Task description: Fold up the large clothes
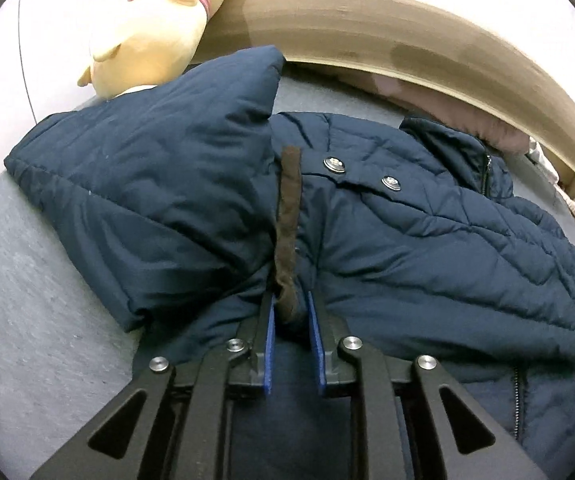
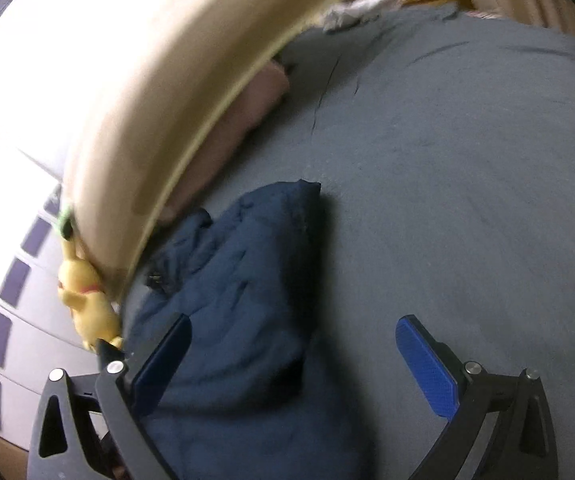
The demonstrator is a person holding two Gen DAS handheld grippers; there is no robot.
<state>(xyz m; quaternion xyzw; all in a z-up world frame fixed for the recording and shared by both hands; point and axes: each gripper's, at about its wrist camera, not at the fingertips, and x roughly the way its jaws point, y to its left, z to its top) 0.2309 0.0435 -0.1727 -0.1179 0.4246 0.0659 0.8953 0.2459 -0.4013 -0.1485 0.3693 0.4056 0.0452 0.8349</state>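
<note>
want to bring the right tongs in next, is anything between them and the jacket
Nothing visible. The right tongs are open just above the navy jacket, with only bare grey bedsheet alongside. The yellow plush toy sits off against the headboard, out of the path.

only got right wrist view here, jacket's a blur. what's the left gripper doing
Observer: The left gripper is closed on the navy jacket, pinching fabric beside its brown trim strip.
Operator: is the jacket zipped or snapped
Observer: Two metal snaps show on a flap near the collar; a zipper runs along the lower right edge.
Operator: anything folded yet
Observer: One puffy section lies folded over the body, on the side toward the yellow plush toy.
</note>
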